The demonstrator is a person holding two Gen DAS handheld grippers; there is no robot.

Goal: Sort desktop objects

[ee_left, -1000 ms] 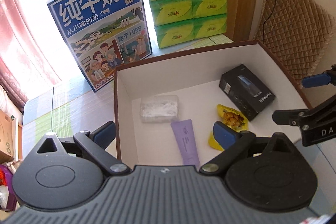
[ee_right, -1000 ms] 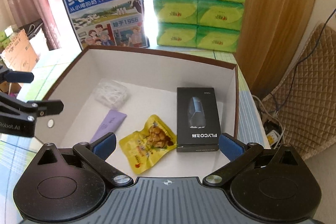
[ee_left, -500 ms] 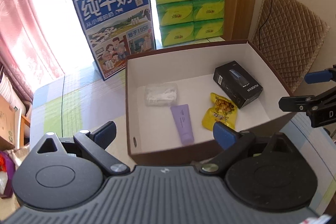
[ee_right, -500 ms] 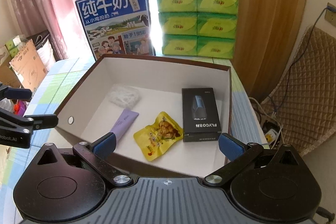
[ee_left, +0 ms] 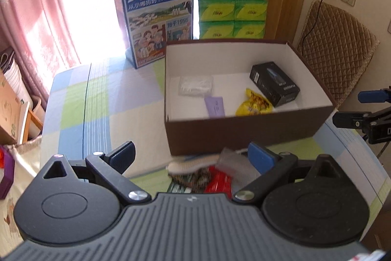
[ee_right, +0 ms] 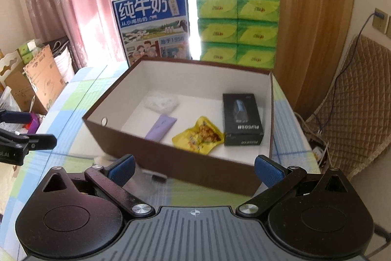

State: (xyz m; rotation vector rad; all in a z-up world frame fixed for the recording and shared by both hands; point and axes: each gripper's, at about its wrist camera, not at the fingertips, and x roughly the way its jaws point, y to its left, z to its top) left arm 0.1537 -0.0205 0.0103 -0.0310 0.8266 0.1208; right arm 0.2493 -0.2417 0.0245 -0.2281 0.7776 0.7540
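We log the brown box (ee_left: 244, 131) on the checked tabletop (ee_left: 117, 99), open-topped. It holds a black razor carton (ee_left: 275, 83) at the right, a yellow snack packet (ee_left: 254, 105) just beside it, a purple tube (ee_left: 215, 107) and a clear plastic packet (ee_left: 195, 86) toward the left.

Still unsorted, in our judgement: a small pile just in front of the box's near wall. It comprises a white brush (ee_left: 190, 164), a red wrapper (ee_left: 220, 181) and a dark patterned packet (ee_left: 189, 179), all blurred. A clear piece lies on top; we cannot tell what it is.

The left claw (ee_left: 193, 155) hovers above this pile, jaws wide and empty. The right claw (ee_right: 194, 165) hangs before the box's near wall, also wide and empty.

Step in hand, as we read it: pick one item from the pile. We would take the brush first, since it lies uppermost. Straddle its handle across the narrow axis, descend squarely, and close without catching the wrapper beneath. Then lift clear of the wall before moving over the box.

Against half a second ago, both claws have drawn back and away from the box. The pile, then hidden below the left claw's view, is now exposed. The box contents lie unchanged.
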